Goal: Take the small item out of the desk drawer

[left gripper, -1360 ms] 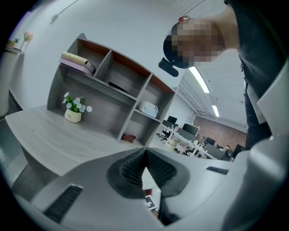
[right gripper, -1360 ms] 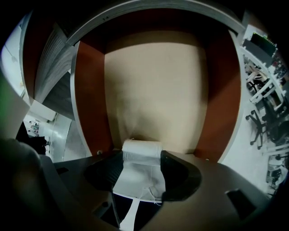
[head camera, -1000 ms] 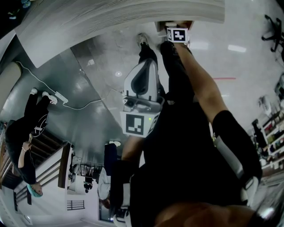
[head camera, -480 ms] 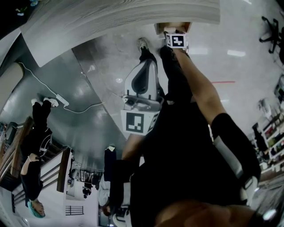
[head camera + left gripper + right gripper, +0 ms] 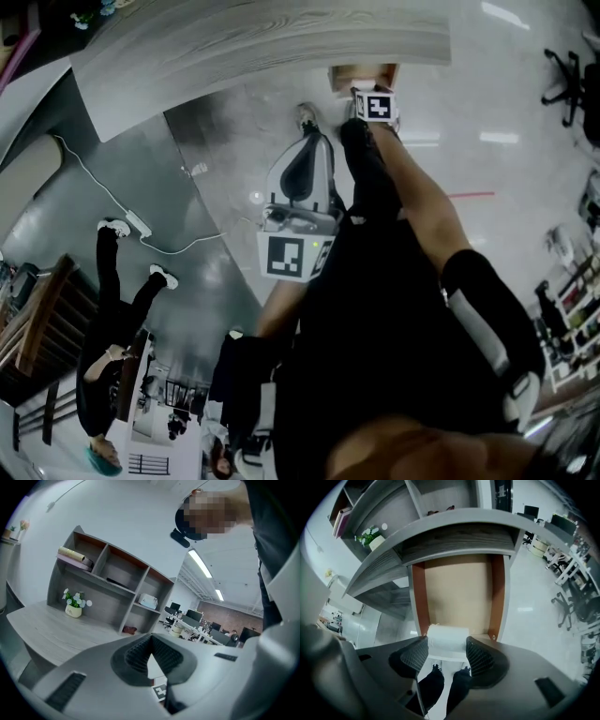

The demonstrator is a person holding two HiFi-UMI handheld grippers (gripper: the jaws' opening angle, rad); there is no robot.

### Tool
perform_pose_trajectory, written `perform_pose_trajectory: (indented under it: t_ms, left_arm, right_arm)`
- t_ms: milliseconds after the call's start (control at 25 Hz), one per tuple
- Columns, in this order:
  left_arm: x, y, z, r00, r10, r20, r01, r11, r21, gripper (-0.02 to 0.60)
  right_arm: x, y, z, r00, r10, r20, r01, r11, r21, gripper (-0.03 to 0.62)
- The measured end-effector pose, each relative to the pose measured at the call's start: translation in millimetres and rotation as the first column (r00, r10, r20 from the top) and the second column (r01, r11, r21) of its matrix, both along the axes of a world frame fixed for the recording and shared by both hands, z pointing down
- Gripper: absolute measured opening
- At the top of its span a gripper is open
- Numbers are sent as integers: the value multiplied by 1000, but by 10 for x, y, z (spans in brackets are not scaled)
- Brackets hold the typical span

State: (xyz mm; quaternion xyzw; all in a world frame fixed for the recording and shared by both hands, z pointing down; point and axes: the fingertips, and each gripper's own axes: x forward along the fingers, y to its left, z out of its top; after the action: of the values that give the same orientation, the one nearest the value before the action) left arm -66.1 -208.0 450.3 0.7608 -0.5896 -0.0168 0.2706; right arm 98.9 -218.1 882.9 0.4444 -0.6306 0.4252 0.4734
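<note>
Drawer open, white item between my right fingers

My right gripper (image 5: 447,647) was stretched out at 12 o'clock of the head view. Its fingers (image 5: 412,654) were clamped on a small white item (image 5: 448,637), one ribbed pad against each side. The item was at the front lip of the open drawer (image 5: 459,588), with the bare brown drawer bottom stretching behind it toward 12 o'clock. A loose thread stuck out at its upper left corner. I could not tell whether it rested on the drawer or was lifted clear.

The drawer hung under the grey wood-grain counter (image 5: 454,524), whose curved edge crossed the right gripper view above it. On the counter at 10 o'clock stood a small pot of white flowers (image 5: 372,537), before an open shelf unit (image 5: 384,508). At 6 o'clock, below the fingers, were my dark trouser legs (image 5: 431,688) over the glossy floor (image 5: 525,616).

My left gripper (image 5: 151,641) hung near the middle of the head view, close to my body and well apart from the drawer. Its fingers were drawn together, tips touching, with nothing between them. Only a wedge of pale floor showed beneath the tips.

In the head view a person in black (image 5: 117,319) stood at 8 o'clock. A white power strip (image 5: 139,223) on its cable lay at 9 o'clock, and an office chair (image 5: 562,70) stood at 2 o'clock.
</note>
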Motion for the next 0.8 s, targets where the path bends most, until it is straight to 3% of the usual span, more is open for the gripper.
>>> perform_pose_trajectory:
  t_ms: [240, 640, 800]
  left_arm:
    - [24, 56, -216, 1000, 6, 7, -6, 999, 37, -2]
    - [19, 239, -407, 997, 48, 64, -51, 997, 57, -2]
    - [18, 313, -474, 996, 56, 74, -61, 996, 62, -2]
  right_arm:
    - [67, 22, -292, 1000, 21, -2, -21, 999, 32, 253]
    - [-116, 14, -978, 994, 22, 106, -30, 996, 80, 252]
    - [39, -73, -1224, 999, 2, 54, -11, 988, 154, 253]
